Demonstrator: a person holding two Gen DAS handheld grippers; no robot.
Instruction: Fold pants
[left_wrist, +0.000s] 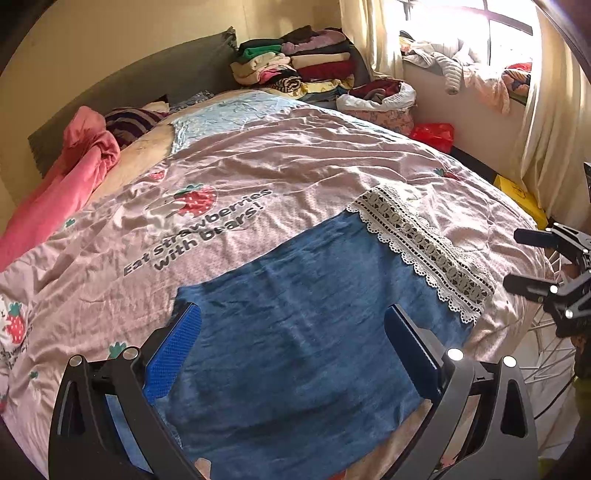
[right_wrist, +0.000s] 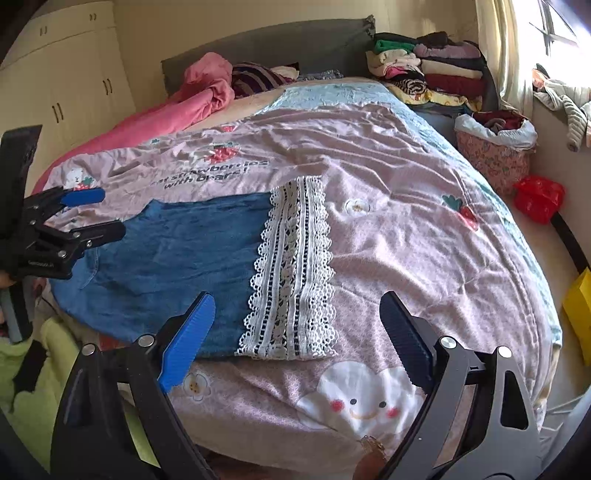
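Blue denim pants (left_wrist: 306, 325) with a white lace hem band (left_wrist: 424, 251) lie folded flat on the pink strawberry bedspread (left_wrist: 277, 166) near the bed's front edge. My left gripper (left_wrist: 291, 328) is open and empty, hovering over the waist end of the pants. My right gripper (right_wrist: 295, 321) is open and empty, above the lace hem (right_wrist: 291, 266) at the front edge of the bed. The pants (right_wrist: 177, 258) also show in the right wrist view, with the left gripper (right_wrist: 88, 214) open over their left end. The right gripper (left_wrist: 524, 258) shows at the right edge of the left wrist view.
A pink blanket (left_wrist: 62, 184) lies bunched along the bed's left side. Stacks of folded clothes (left_wrist: 295, 62) sit at the headboard corner. A floral basket (right_wrist: 495, 147), a red bag (right_wrist: 539, 195) and a yellow box (right_wrist: 580, 310) stand right of the bed. Wardrobe doors (right_wrist: 66, 81) stand at left.
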